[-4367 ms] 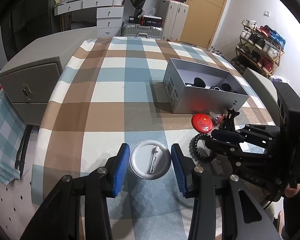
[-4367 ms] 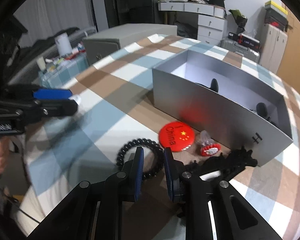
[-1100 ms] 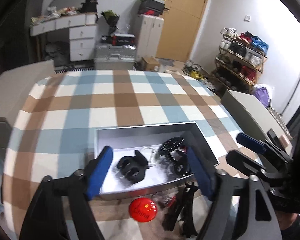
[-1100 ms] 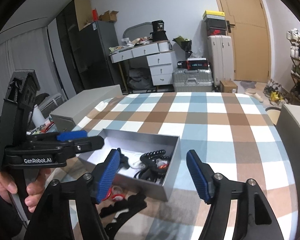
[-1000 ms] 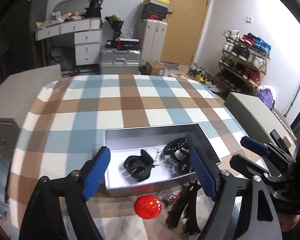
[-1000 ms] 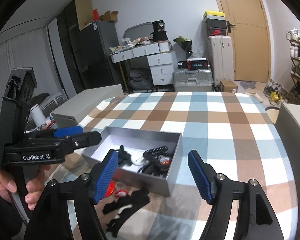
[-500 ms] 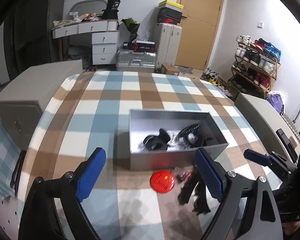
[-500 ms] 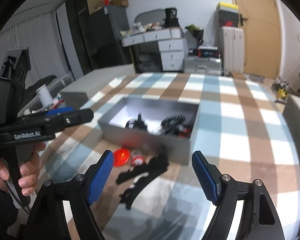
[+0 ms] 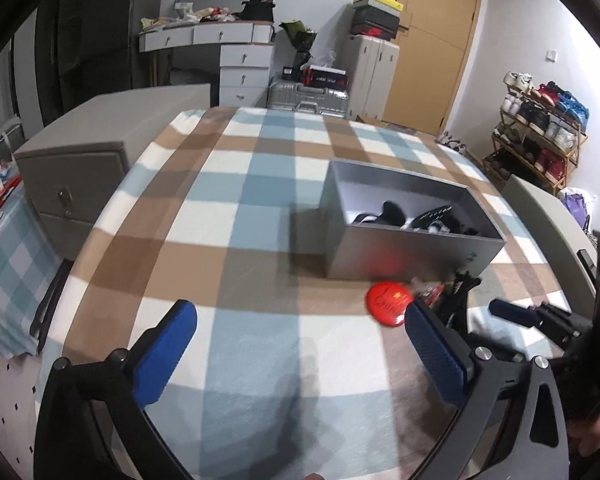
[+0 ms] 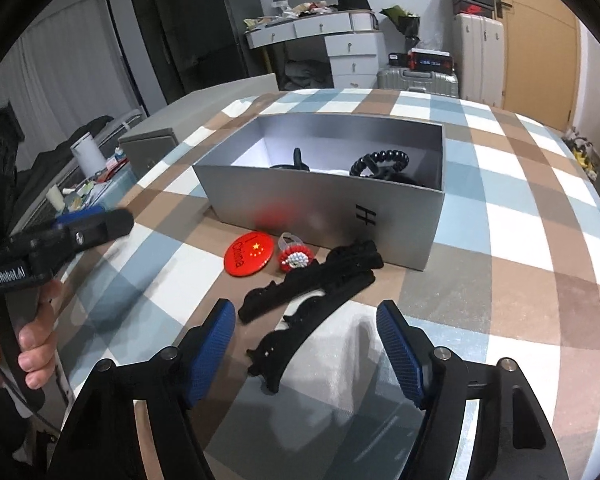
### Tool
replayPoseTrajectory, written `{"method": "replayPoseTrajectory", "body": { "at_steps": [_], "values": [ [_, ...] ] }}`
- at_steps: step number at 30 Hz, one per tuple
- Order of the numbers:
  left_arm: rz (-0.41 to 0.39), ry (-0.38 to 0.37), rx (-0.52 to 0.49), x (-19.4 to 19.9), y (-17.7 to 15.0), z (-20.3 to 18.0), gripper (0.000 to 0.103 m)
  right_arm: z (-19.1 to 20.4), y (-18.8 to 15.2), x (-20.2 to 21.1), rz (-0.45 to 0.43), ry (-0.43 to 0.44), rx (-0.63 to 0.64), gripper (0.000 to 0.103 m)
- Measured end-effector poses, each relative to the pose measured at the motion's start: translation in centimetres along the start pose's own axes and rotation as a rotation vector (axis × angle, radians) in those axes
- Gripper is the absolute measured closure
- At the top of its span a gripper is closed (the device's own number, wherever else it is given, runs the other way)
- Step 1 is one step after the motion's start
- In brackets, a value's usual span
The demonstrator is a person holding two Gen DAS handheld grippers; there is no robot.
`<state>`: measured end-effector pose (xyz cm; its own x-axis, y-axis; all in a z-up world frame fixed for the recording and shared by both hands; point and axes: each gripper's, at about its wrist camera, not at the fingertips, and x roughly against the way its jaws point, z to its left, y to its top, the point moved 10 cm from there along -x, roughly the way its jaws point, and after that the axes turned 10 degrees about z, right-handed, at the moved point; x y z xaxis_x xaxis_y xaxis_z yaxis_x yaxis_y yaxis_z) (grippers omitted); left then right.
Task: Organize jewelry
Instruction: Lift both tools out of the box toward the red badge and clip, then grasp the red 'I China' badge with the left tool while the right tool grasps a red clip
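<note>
Cluttered room, wooden door (image 9: 432, 40), shoe rack (image 9: 540, 120)

Soft indoor light, fisheye-warped, slightly blurred

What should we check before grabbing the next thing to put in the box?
1. Right gripper empty: ok, jaws closing with nothing pressed between them.
2. Left gripper empty: ok, jaws opening over bare cloth.
3. Long black hair clip lined up ahead of the right gripper: ok.
4. Red badge and beaded ring put away: not ok, both lie outside on the tablecloth.
5. Grey box open with room: ok.
</note>
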<state>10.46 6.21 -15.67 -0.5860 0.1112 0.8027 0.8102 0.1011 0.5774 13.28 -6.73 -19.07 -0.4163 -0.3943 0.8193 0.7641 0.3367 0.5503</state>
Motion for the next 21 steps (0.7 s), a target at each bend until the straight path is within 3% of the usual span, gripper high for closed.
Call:
{"method": "replayPoseTrajectory", "body": {
  "at_steps": [5, 10, 13, 17, 21],
  "values": [
    [0.014, 0.004, 0.029, -0.4, -1.0, 1.2, 0.002, 0.4, 1.5, 0.3, -0.040, 0.018, -0.004, 0.039],
    [0.018, 0.002, 0.037, -0.2, -1.8, 1.8, 0.002, 1.7, 2.9, -1.0, -0.027, 0.036, 0.027, 0.054],
    [0.012, 0.004, 0.049, 0.1, -2.0, 2.3, 0.002, 2.4, 3.3, -2.0, -0.011, 0.014, 0.066, 0.060],
    [0.013, -0.001, 0.063, -0.1, -2.0, 2.9, 0.002, 2.7, 3.4, -3.3, 0.010, -0.085, 0.127, 0.064],
    [0.032, -0.012, 0.068, -0.6, -2.0, 3.0, 0.002, 2.5, 3.5, -3.8, 0.027, -0.148, 0.162, 0.075]
  ]
}}
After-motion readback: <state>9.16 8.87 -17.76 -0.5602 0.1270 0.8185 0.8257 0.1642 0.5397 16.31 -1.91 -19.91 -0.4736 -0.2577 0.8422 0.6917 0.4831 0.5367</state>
